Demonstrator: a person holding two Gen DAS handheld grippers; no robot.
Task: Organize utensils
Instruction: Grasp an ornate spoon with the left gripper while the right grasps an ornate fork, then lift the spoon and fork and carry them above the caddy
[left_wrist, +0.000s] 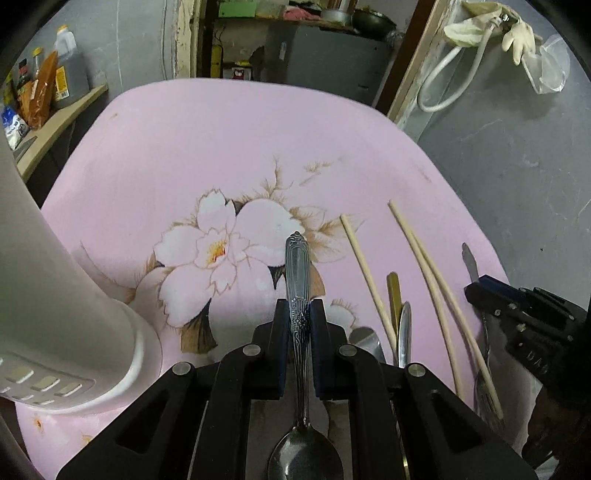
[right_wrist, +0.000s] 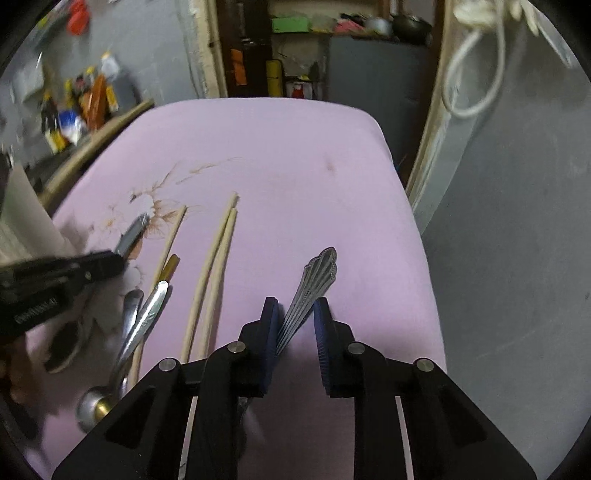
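Note:
My left gripper (left_wrist: 299, 317) is shut on an ornate steel spoon (left_wrist: 298, 280), handle pointing away, bowl back under the gripper, held over the pink flowered table (left_wrist: 221, 147). It also shows at the left of the right wrist view (right_wrist: 107, 264). My right gripper (right_wrist: 295, 314) stands around the fluted handle of a steel utensil (right_wrist: 317, 273); the jaws are partly apart and the handle leans on the left pad (right_wrist: 269, 325). Three wooden chopsticks (left_wrist: 436, 280) (right_wrist: 210, 277) lie on the table between the grippers, with a gold-handled utensil (right_wrist: 170, 267) and more steel cutlery (right_wrist: 144, 321).
A tall white utensil holder (left_wrist: 55, 295) stands at the table's left. A shelf with bottles and packets (left_wrist: 44, 92) is beyond it. A grey wall (right_wrist: 517, 221) with a white hose (left_wrist: 450, 74) lies to the right. A doorway with clutter is behind the table.

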